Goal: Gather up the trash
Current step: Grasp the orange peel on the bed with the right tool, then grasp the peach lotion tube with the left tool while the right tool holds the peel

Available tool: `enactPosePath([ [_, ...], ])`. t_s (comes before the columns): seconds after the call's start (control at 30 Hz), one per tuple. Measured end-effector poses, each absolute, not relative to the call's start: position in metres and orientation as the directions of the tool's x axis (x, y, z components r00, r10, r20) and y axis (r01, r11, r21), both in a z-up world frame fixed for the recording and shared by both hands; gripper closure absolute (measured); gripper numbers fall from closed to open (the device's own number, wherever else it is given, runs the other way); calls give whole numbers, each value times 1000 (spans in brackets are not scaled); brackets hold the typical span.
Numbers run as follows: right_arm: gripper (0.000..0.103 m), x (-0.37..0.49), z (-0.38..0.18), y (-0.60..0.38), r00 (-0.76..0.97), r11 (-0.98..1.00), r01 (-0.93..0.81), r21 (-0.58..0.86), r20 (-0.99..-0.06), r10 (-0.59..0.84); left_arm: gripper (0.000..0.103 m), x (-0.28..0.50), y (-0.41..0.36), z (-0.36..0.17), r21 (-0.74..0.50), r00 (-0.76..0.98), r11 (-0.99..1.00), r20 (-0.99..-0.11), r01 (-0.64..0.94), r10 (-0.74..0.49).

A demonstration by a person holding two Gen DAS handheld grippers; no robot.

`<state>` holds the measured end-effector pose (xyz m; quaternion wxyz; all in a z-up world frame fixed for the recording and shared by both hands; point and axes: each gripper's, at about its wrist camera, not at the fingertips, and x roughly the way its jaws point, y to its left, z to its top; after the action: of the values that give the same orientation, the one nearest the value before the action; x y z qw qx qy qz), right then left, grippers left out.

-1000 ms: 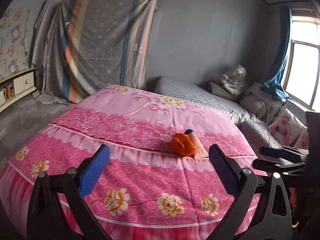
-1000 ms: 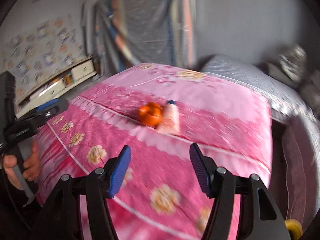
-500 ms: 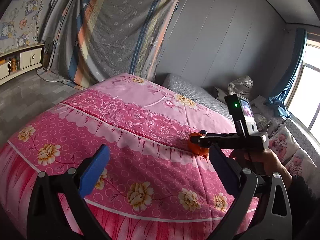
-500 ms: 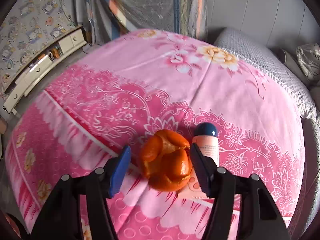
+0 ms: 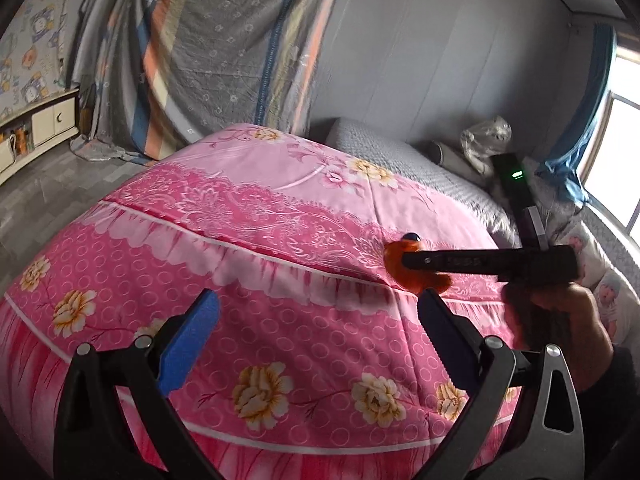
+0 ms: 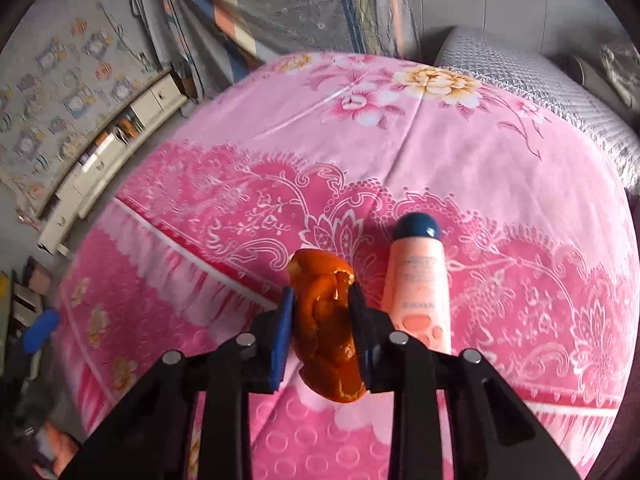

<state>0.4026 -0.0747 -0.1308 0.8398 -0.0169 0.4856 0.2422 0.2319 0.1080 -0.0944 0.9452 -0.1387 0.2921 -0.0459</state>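
We've got one piece of trash here, an orange peel (image 6: pixel 326 320), a crumpled, glossy, cupped shell with curled edges and a pale rim along the bottom. It sits on the pink bed (image 6: pixel 460 152), pinched between the two fingers of the right gripper (image 6: pixel 321 300), which are closed in narrow against both its sides. Just beside it on the right lies one soft plastic tube (image 6: pixel 418 276), peach-pink with a rounded dark blue cap, flat on the quilt with the cap pointing away from us; from the right wrist view we can't tell if it touches the peel. The quilt is shiny satin-looking fabric with a lacy scroll print, circle patterns and cream-yellow flowers, and beyond it there's a grey quilted cover (image 6: pixel 560 80). From the left wrist view we see the peel (image 5: pixel 416 274) as an orange lump behind the right gripper's black bar, with the right hand (image 5: pixel 560 320) wrapped on the handle. The left gripper (image 5: pixel 316 338) hangs over the near edge of the bed with its fingers spread wide, holding nothing. One striped grey cloth (image 5: pixel 224 52) drapes against the far wall, and one low white cabinet (image 5: pixel 36 128) stands at the left.
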Motion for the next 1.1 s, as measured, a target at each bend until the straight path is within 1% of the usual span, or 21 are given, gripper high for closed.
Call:
enactPosePath([
  [0.1, 77, 381, -109, -117, 463, 885, -390, 253, -777, 426, 9, 252, 89, -93, -254, 794, 967, -582, 31, -178],
  [0.27, 77, 339, -88, -184, 541, 894, -326, 306, -716, 442, 9, 292, 48, -91, -195, 747, 978, -640, 69, -180],
  [0.43, 77, 293, -88, -228, 566, 881, -305, 362, -675, 474, 9, 337, 4, -95, -158, 698, 983, -693, 97, -180],
  [0.6, 76, 257, -92, -254, 577, 859, -297, 417, -638, 510, 9, 375, -34, -101, -54, 686, 994, -720, 98, -107],
  [0.77, 76, 237, -96, -272, 589, 849, -278, 450, -618, 521, 9, 404, -59, -117, -11, 645, 995, -760, 101, -74],
  [0.83, 76, 232, -96, -276, 597, 849, -272, 454, -612, 519, 12, 414, -64, -123, -5, 628, 996, -776, 92, -62],
  [0.9, 76, 226, -96, -280, 607, 853, -265, 449, -610, 510, 21, 421, -69, -128, 13, 621, 996, -783, 92, -48],
  [1.03, 76, 218, -95, -288, 619, 850, -255, 461, -598, 509, 22, 435, -67, -141, 15, 591, 998, -806, 64, -26],
  [1.1, 76, 214, -94, -291, 627, 855, -249, 455, -597, 500, 26, 439, -66, -145, 17, 585, 998, -811, 56, -19],
])
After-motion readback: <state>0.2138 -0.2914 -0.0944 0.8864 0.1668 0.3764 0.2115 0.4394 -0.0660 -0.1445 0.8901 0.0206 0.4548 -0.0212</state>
